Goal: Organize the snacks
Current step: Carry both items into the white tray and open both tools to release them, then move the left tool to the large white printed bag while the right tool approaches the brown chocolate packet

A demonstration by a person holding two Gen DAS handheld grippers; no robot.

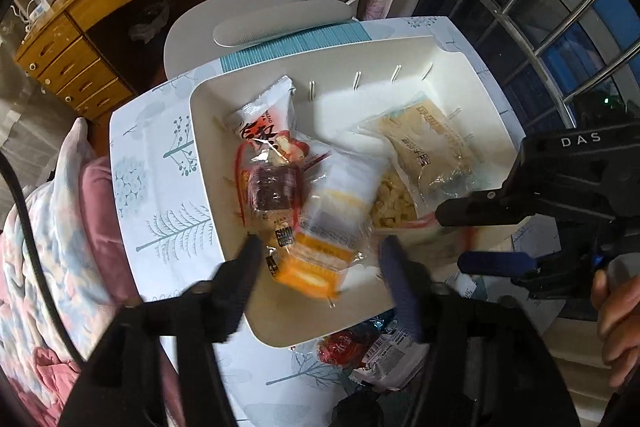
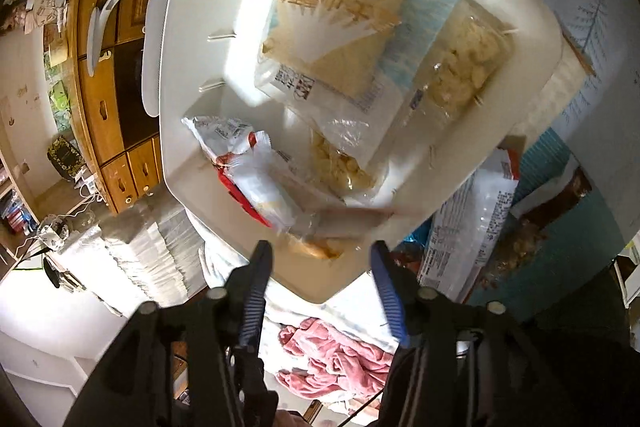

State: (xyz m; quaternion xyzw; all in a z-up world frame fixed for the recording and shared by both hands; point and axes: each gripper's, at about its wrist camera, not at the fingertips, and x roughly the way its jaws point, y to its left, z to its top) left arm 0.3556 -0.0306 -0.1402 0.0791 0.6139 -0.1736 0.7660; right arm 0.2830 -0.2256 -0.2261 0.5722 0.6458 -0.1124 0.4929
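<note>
- Now, nearest to us, our left tool [image 1: 316, 247] hangs steeply over the near end of the white tray [image 1: 208, 115], its jaws apart and gripping nothing; the orange-banded wafer packet [image 1: 320, 251] lies in the tray between and just under the tips, but we see no pad pressing on it.
- That packet's long axis runs away from the left tool, up the tray, so it points between the jaws and does not lie across them.
- Our right tool [image 1: 456, 239] comes in from the right side of the tray, jaws also apart and empty; in the left wrist view its fingers lie roughly across the tray's length, over the near right rim.
- From the right wrist view, the right tool [image 2: 320, 255] sits just off the tray's near corner, with the loose snacks still outside: a tall white packet [image 2: 472, 219] just beside the tray on the teal mat [image 2: 548, 163], to that tool's right.
- A red-and-white packet [image 1: 376, 351] also waits on the tabletop [image 1: 160, 155] outside the near rim, under the left tool's arm.
- We judge the right hand the nearer one for the white packet, which lies lengthwise away from the tool.
- Farther in, the red-printed packet [image 1: 272, 167] and the beige packet [image 1: 428, 143] already rest inside the tray, overlapping other bags.
</note>
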